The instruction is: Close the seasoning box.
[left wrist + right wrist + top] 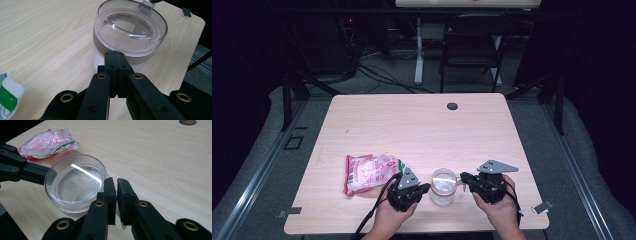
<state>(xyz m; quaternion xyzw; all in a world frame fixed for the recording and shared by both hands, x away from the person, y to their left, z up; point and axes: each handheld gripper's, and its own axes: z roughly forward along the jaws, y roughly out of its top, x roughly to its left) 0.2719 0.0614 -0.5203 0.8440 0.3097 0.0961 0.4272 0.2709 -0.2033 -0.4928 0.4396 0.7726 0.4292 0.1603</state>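
A clear plastic cup (pixel 443 186) with a side handle (pixel 458 181) stands upright near the table's front edge, between my two grippers. My left gripper (pixel 428 187) is shut with nothing in it. In the left gripper view its tips (pixel 114 53) rest against the cup (pixel 130 30) just under the rim, and the handle (pixel 144 9) is on the far side. My right gripper (pixel 463 177) comes from the right and is shut on the handle. In the right gripper view its jaws (pixel 116 180) stand a thin gap apart beside the cup (pixel 75 185).
A pink and white snack packet (pixel 369 172) lies left of the cup, behind my left gripper, also in the right gripper view (pixel 47 142). The wooden table (pixel 412 125) has a cable hole (pixel 452 106) near its far edge. A folding chair (pixel 472 45) stands beyond the table.
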